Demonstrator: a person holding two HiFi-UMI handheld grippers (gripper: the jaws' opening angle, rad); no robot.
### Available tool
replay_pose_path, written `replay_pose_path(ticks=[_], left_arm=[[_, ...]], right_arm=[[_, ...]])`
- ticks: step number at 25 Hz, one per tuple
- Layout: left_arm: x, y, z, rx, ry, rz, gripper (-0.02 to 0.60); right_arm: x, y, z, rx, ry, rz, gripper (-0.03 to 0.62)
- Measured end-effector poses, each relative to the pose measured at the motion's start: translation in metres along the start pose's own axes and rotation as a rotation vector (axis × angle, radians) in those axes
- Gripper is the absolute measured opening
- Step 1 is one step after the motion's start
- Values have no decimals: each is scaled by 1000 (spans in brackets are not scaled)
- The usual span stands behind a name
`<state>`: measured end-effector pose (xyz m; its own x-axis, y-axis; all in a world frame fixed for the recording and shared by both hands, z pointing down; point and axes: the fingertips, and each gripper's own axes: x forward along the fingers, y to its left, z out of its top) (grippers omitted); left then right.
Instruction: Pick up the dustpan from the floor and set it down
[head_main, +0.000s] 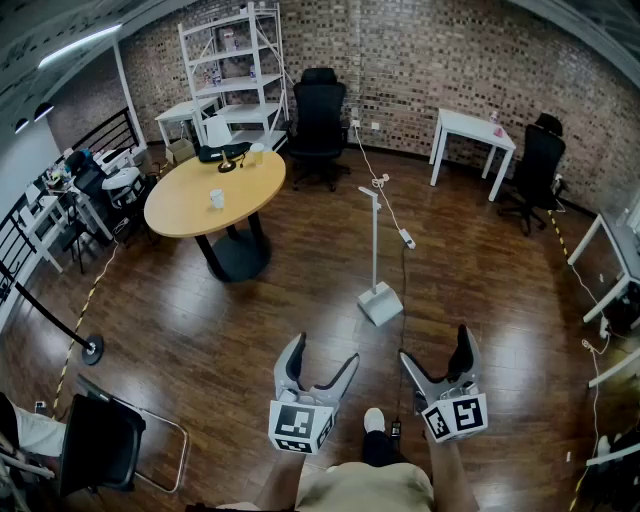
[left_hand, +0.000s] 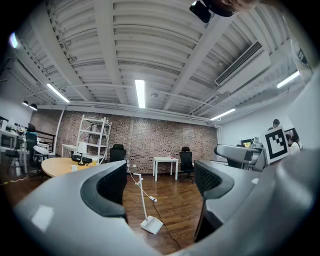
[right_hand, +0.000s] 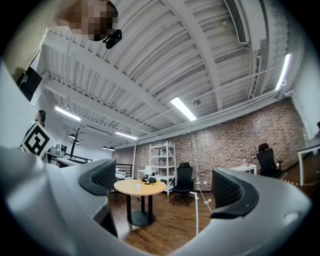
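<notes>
A white dustpan (head_main: 379, 302) with a tall upright handle (head_main: 374, 235) stands on the wood floor a short way ahead of me. The left gripper view shows the dustpan (left_hand: 151, 224) low between the jaws, and the right gripper view shows only its handle (right_hand: 196, 212). My left gripper (head_main: 322, 357) is open and empty, held near my body to the dustpan's left. The right gripper (head_main: 436, 351) is open too, wide and empty, to the dustpan's right and tilted slightly upward. Both are well short of the dustpan.
A round wooden table (head_main: 215, 192) with a cup stands at the left. A power strip cable (head_main: 402, 290) runs along the floor beside the dustpan. A black chair (head_main: 110, 440) is at my near left; office chairs, a white desk (head_main: 472, 132) and shelving (head_main: 235, 60) line the brick wall.
</notes>
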<state>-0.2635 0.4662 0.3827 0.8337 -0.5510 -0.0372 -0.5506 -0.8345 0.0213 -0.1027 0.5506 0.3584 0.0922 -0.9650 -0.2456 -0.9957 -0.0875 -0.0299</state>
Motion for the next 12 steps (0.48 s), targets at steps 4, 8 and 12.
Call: replay_pose_path(ticks=[4,8,12], left_arm=[[58,7,4,8,-4,13,394],[118,13,11,15,-18,22,391],[181,24,9,4,-9,37,388]], right_arm=[[43,-41,-1,-13,-14,4,578],[88,-80,-11,-6,22,24,578],[132,-116,-20,0,28,59,577]])
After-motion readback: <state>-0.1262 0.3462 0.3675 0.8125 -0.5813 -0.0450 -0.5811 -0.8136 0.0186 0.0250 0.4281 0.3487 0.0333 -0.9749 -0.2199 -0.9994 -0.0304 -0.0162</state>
